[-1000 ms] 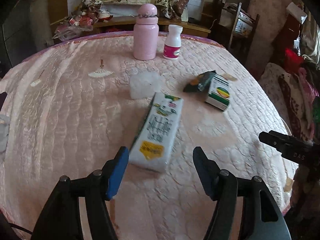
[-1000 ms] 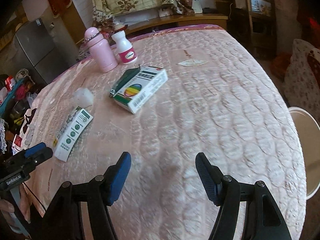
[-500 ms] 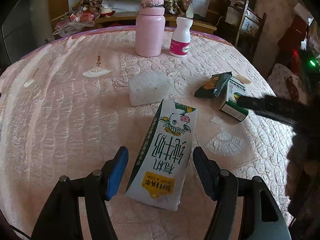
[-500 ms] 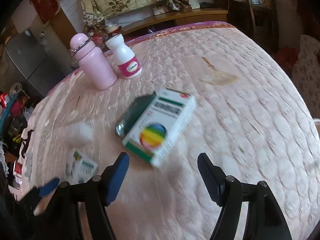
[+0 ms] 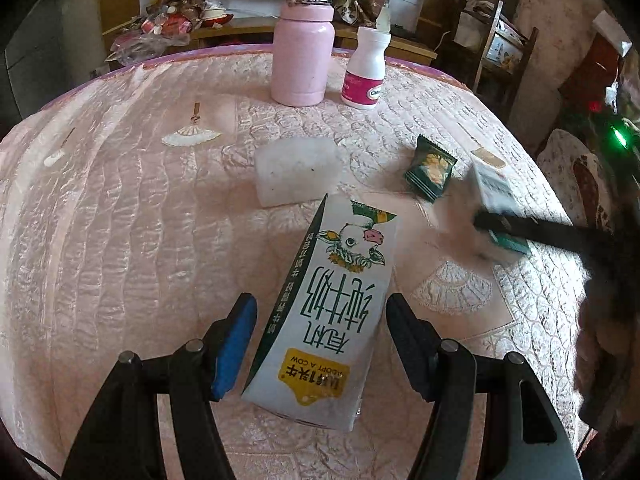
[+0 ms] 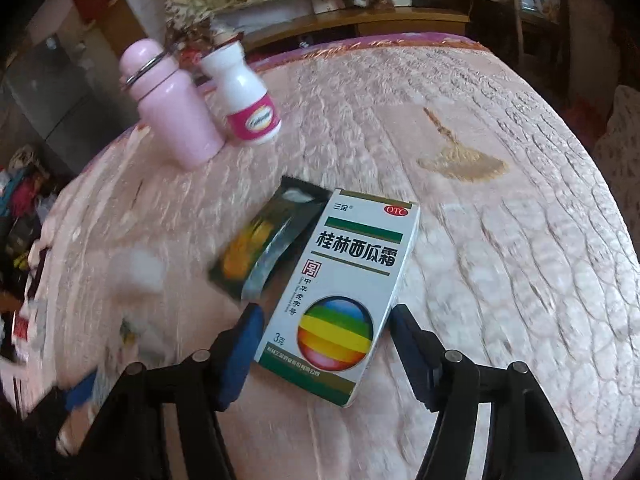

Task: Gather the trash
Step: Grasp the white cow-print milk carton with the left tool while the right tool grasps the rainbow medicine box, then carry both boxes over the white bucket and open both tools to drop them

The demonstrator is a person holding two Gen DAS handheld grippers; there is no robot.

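Two pieces of trash lined up between the tongs, neither gripped yet

Left gripper (image 5: 320, 340) stands spread around the milk carton (image 5: 332, 312), pads clear of its sides; right gripper (image 6: 326, 350) is closing around the medicine box (image 6: 344, 292), not visibly pressing it; both lie flat on the pink quilt (image 5: 120, 220); nothing looks collected so far. Left view alone shows the white foam block (image 5: 296, 170) sharply; right view is blurred there but shows the snack wrapper (image 6: 264, 244) touching the box.
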